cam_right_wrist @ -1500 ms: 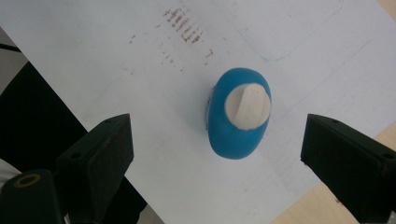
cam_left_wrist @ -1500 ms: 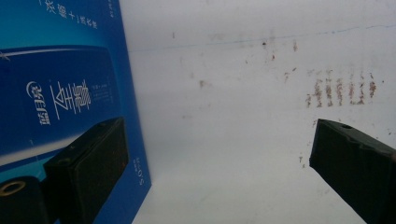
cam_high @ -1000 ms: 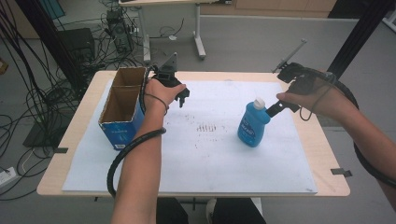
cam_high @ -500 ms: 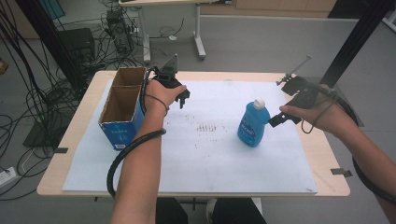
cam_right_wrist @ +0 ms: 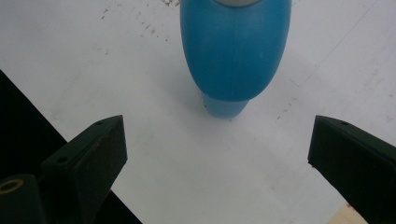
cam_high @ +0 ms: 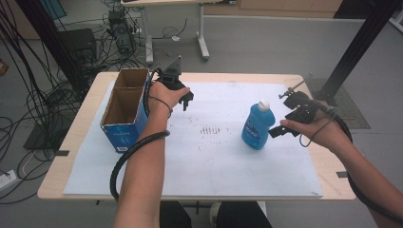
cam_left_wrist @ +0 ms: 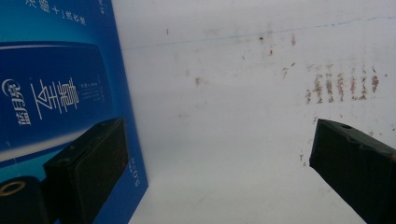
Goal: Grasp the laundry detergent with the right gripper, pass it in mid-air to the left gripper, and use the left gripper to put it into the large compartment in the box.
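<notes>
A blue bottle (cam_high: 257, 127) with a pale cap stood upright on the white sheet (cam_high: 214, 166) covering the wooden table (cam_high: 328, 168), right of centre in the high view. The right gripper (cam_high: 275, 133), held in the person's right hand (cam_high: 316, 130), sat just beside the bottle on its right side, apart from it. Its jaws had just been opening and stood wide, with nothing between them; in the right gripper view the bottle (cam_right_wrist: 236, 51) rose ahead of the two spread black jaws, beyond their tips, above bare white sheet (cam_right_wrist: 187, 163).

Across the table, the left gripper (cam_high: 186, 100) hung in the left hand (cam_high: 166, 95) just beside the open blue cardboard box (cam_high: 124, 107), which stood near the table's left edge with two compartments showing. Its jaws were also spread apart and held nothing. In the left gripper view, the box's printed blue wall (cam_left_wrist: 60, 93) stood beside one jaw, while the other jaw hung over the sheet (cam_left_wrist: 224, 140) near a patch of rust-coloured marks (cam_left_wrist: 341, 86). A black cable (cam_high: 130, 152) looped around the left forearm.
</notes>
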Available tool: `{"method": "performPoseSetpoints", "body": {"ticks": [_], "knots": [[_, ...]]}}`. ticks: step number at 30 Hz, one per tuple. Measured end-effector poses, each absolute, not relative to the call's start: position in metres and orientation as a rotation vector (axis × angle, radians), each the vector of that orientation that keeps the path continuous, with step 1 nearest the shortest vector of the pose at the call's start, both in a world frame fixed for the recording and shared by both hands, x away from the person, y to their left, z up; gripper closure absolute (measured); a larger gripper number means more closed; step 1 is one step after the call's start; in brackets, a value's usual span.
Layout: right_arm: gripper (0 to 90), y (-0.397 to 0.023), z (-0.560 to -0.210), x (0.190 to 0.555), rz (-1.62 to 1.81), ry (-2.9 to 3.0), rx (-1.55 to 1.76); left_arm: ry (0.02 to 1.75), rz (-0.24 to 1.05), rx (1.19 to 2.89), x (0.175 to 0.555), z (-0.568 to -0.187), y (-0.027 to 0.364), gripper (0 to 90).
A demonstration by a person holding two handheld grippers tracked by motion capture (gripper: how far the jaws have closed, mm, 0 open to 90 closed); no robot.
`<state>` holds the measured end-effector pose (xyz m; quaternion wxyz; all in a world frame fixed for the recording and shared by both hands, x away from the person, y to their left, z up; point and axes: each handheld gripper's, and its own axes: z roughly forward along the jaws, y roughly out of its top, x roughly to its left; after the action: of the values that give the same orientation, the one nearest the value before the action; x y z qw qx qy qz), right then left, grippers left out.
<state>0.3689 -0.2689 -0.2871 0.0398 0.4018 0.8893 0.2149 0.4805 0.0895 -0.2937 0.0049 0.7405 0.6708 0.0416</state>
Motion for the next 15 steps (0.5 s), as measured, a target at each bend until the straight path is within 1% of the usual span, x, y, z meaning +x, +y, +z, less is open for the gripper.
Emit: {"method": "performPoseSetpoints", "body": {"ticks": [9,15], "knots": [[4.4,-0.271,-0.312,0.368,0.720,2.647,1.239,2.095,0.133,2.316,0.482,-0.294,0.088,5.1],[4.4,-0.270,-0.322,0.366,0.777,2.597,1.238,2.089,0.130,2.324,0.483,-0.295,0.087,5.1]]}}
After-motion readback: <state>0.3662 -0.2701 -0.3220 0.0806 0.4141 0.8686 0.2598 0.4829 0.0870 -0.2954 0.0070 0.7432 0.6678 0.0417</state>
